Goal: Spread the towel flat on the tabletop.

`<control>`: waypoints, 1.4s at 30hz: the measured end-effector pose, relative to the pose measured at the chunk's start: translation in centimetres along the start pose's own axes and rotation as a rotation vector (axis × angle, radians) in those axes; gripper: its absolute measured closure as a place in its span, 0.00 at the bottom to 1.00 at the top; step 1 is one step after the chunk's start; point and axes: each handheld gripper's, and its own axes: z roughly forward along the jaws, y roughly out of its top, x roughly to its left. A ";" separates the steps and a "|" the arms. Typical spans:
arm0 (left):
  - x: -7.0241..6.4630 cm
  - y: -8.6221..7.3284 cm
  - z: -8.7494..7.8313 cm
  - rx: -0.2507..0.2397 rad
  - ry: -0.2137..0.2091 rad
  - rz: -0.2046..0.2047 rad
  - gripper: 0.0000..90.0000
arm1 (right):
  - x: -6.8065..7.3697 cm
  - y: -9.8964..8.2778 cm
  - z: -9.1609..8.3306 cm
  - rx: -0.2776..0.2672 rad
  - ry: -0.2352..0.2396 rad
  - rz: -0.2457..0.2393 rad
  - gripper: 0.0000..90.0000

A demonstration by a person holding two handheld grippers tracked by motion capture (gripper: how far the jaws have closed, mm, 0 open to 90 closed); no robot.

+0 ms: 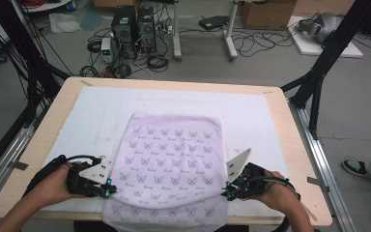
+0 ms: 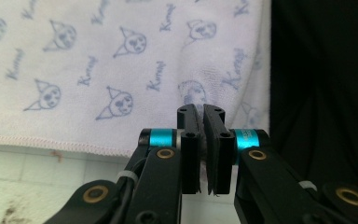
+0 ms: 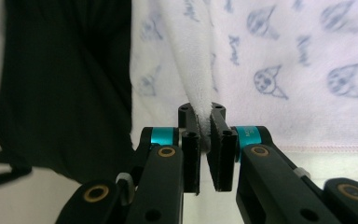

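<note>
Across the wooden tabletop (image 1: 290, 140) we see a white mat (image 1: 101, 111) covering most of the surface, and on it lies the pale pink towel (image 1: 169, 159), printed with small blue cat-like faces and script. It sits in the middle of the mat, its far edge lying flat, its near edge hanging over the tabletop's front side toward us.

We hold the left gripper (image 1: 110, 192) at the towel's left edge near the front corner, and the right gripper (image 1: 226, 191) at the right edge, level with it — the two well apart, the cloth spanning between them.

From the left gripper view, the left gripper (image 2: 204, 112) has its jaws drawn close together with a fold of towel (image 2: 121, 65) pinched between them. From the right gripper view, the right gripper (image 3: 204, 112) likewise clamps narrowly on a raised ridge of towel (image 3: 279, 56) — the fabric rises from between the jaws in a thick white fold.
</note>
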 end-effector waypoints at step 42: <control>4.0 -1.2 5.0 0.039 0.016 -0.096 0.82 | -3.7 1.9 6.2 0.282 -0.087 0.009 0.80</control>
